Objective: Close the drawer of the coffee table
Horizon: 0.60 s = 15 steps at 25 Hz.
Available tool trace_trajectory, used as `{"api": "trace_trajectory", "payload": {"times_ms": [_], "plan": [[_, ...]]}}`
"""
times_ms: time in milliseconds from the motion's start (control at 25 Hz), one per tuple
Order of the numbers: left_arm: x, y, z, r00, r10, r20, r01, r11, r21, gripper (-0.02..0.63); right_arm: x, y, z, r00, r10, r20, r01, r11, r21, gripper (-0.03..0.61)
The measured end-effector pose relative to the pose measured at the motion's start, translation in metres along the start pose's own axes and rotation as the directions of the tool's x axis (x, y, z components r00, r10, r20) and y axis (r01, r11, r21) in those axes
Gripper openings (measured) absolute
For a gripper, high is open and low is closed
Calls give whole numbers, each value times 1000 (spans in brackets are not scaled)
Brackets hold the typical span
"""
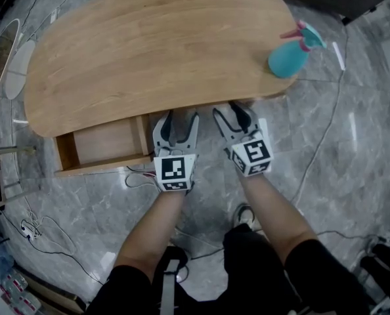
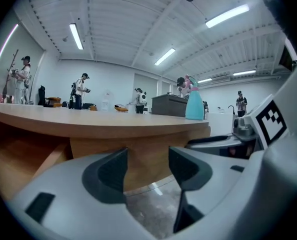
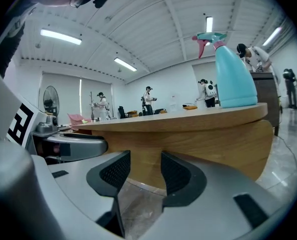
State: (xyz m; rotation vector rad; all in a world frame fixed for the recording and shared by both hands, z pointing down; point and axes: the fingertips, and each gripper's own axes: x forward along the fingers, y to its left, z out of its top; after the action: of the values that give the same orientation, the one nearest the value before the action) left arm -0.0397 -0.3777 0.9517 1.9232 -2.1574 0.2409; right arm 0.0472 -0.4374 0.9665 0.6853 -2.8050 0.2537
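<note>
The drawer of the coffee table stands pulled out from under the table's near edge, toward its left end. The left gripper is just beside the drawer's right side, at the near edge. Its jaws are wide apart with nothing between them, and they point at the wooden panel under the top. The right gripper is close beside it, its jaws also apart and holding nothing. A teal spray bottle lies at the table's right end.
</note>
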Motion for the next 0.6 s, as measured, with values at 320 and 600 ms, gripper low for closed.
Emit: {"api": "trace_trajectory", "payload": {"times_ms": [320,600], "plan": [[16,10,5,1000,-7,20,6,1000,30,250,18,-9,5,1000,-17,12,17,1000,0,192],[16,2,6,999,-27,27,26,999,48,252,15,-5,7,1000,-6,13,6,1000,-20,190]]}}
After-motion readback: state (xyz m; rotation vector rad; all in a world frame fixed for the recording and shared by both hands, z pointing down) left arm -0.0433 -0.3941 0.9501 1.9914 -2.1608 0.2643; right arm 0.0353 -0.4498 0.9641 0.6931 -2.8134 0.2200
